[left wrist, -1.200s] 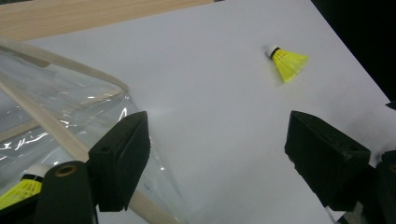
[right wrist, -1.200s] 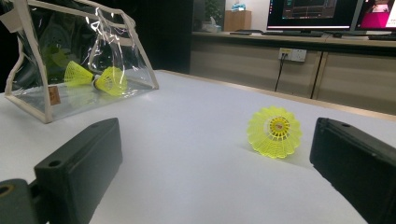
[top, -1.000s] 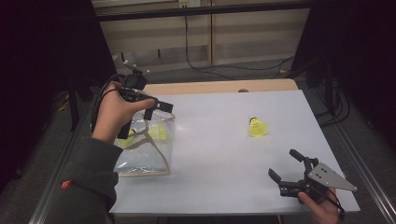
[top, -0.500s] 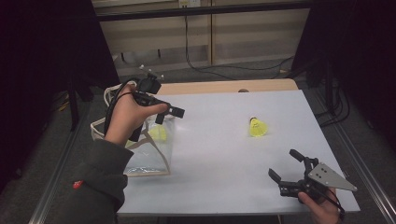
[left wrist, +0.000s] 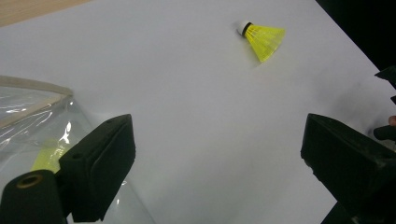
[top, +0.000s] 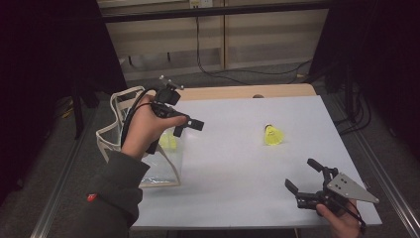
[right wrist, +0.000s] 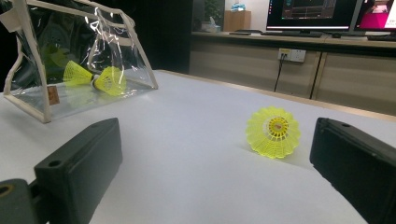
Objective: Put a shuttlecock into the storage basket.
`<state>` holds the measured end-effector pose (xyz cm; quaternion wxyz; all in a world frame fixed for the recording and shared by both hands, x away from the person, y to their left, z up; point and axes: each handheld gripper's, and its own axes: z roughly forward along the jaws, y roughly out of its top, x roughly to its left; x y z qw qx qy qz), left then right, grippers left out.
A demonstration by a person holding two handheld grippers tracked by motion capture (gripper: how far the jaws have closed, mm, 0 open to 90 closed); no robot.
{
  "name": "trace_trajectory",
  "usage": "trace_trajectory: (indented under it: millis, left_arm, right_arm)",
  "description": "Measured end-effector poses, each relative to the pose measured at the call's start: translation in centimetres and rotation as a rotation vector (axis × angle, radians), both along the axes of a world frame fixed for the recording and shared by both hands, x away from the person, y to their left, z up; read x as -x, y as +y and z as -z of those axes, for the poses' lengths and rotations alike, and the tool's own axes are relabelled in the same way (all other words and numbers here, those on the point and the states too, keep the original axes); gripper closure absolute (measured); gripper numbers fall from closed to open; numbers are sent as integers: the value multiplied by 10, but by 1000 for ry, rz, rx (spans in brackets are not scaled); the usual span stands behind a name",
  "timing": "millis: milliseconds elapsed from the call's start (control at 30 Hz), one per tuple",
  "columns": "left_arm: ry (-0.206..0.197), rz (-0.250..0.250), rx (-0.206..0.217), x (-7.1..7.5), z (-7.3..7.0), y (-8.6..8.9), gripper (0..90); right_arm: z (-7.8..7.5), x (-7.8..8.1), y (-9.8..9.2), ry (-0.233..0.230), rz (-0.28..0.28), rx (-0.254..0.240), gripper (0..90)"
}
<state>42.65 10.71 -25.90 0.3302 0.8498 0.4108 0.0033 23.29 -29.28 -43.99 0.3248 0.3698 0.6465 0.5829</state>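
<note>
A clear plastic bag (top: 163,171) with beige trim stands at the table's left, with yellow shuttlecocks (top: 168,141) inside it. My left gripper (top: 187,128) hovers over the bag's right edge and points toward the middle of the table. Its jaws have just been opening and nothing is between them. In the left gripper view the gripper (left wrist: 224,158) looks past the bag (left wrist: 28,107) at a loose yellow shuttlecock (left wrist: 264,39). That shuttlecock (top: 273,135) lies on the table's right half. My right gripper (top: 300,173) rests open at the front right, facing the shuttlecock (right wrist: 274,132) and the bag (right wrist: 121,42).
The white tabletop (top: 233,163) ends in a wooden strip (top: 237,91) at the back. Metal rails run along both sides. Cabinets and cables are behind the table, and monitors (right wrist: 310,14) stand on a counter.
My left hand has moved right and down, from over the bag's top to its right edge. The bag's rim now leans out to the left. The right gripper has kept still.
</note>
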Motion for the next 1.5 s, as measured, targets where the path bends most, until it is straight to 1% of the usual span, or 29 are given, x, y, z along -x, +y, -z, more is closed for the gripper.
trace_trajectory:
  millis: [200,367,467,567,633,767,933,967,1033,1100,1133,1167,1233,1367,1433,1467,1500]
  left_arm:
    - [-4,23,2,4,5,-10,91]
    - [6,40,7,5,12,-17,86]
    - [9,41,3,5,17,-21,82]
    - [11,42,9,5,20,-25,80]
    - [14,45,3,5,23,-28,74]
    - [21,48,18,5,29,-33,71]
    - [24,59,15,4,36,-38,64]
    - [25,55,20,4,37,-39,62]
    - [28,66,19,3,38,-41,60]
    - [32,66,19,2,41,-43,60]
    - [36,60,27,2,42,-44,59]
    - [39,67,22,2,43,-44,58]
    - [38,61,22,1,45,-47,57]
    - [44,71,29,2,50,-51,56]
    - [42,73,28,2,51,-53,54]
    - [39,87,20,2,52,-53,54]
    - [39,88,20,1,53,-54,51]
  right_arm:
    - [0,0,0,-1,-2,1,21]
    - [-1,-1,0,1,-5,-1,21]
    - [0,-2,1,-2,-6,3,21]
    - [-1,-2,1,-5,-9,6,21]
    - [0,-2,1,-2,-8,6,21]
    - [0,-3,1,1,-6,4,21]
    - [0,-3,0,-1,-6,3,21]
    - [0,-3,0,-1,-7,4,21]
    - [0,-3,-1,-3,-7,5,21]
    - [0,-3,-1,-1,-5,5,21]
    - [0,-3,-1,0,-4,4,21]
    - [0,-3,-1,-1,-5,4,21]
    - [0,-3,-1,0,-4,5,21]
    - [0,-2,-2,0,-3,3,21]
    - [0,-1,-3,0,-1,4,21]
    - [0,-1,-3,1,0,4,21]
    - [0,-1,-3,0,-2,4,22]
